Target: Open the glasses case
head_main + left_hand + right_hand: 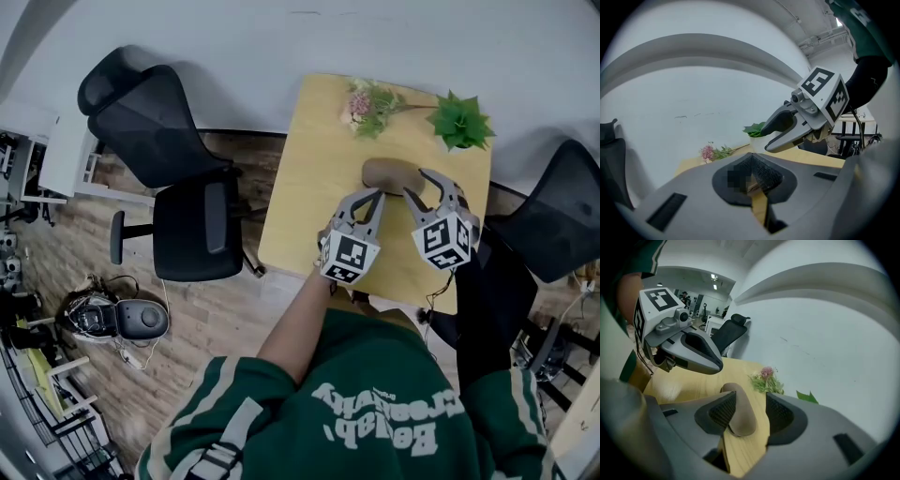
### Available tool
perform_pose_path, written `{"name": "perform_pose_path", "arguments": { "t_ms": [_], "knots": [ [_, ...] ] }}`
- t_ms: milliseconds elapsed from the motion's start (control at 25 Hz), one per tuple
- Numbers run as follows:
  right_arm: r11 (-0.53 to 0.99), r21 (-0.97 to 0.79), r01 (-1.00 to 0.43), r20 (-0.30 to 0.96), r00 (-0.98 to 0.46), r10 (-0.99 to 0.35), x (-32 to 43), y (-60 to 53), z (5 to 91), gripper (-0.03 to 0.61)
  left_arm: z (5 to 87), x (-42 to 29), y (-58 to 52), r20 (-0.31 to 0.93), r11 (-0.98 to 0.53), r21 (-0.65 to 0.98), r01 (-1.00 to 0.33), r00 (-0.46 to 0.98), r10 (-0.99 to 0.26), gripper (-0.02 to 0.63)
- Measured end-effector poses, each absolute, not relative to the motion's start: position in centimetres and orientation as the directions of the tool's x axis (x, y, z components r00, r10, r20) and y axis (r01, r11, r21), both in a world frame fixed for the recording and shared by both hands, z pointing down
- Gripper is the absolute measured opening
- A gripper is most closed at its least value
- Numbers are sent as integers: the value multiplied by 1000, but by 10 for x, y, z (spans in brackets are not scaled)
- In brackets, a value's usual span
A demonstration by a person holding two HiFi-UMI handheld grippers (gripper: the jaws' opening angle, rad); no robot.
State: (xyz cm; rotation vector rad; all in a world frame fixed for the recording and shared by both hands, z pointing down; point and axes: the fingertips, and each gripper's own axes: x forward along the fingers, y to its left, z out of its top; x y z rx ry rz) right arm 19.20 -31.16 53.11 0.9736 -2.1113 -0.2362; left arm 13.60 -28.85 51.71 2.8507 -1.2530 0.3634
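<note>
The pale wooden desk (300, 187), smooth and square-cornered, carries the glasses case (389, 173) toward its far side. The case is a brown, rounded capsule with a matte, soft-looking skin, and it lies closed. The right tongs (441, 185) are released, jaws wide. In the right gripper view the case's near end sits in the gap between the ribbed dark pads (723, 409), not pinched; whether one pad brushes it I cannot tell. The left tongs (375, 195) are clenched tip to tip on nothing, just beside the case's near edge. To open it well, I judge one pair should pin the lower shell to the desk while the other finds the seam and lifts the lid, or the rounded shell may slide. Behind stand a spiky green potted plant (459, 120) and a pink flower sprig (367, 103).
</note>
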Motion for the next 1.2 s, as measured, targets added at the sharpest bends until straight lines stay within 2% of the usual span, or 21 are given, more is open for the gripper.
{"name": "perform_pose_path", "arguments": {
  "t_ms": [400, 720, 1200],
  "knots": [
    [785, 456, -419, 697, -381, -608, 180, -309, 583, 241, 563, 137, -285, 294, -697, -39, -716, 658, -693, 15],
    [809, 482, -337, 743, -332, -581, 180, -311, 607, 273, 588, 146, -289, 327, -705, -8, -709, 665, -672, 14],
    [814, 486, -317, 764, -298, -572, 180, -320, 626, 283, 620, 149, -298, 392, -694, 12, -720, 642, -659, 14]
  ]
}}
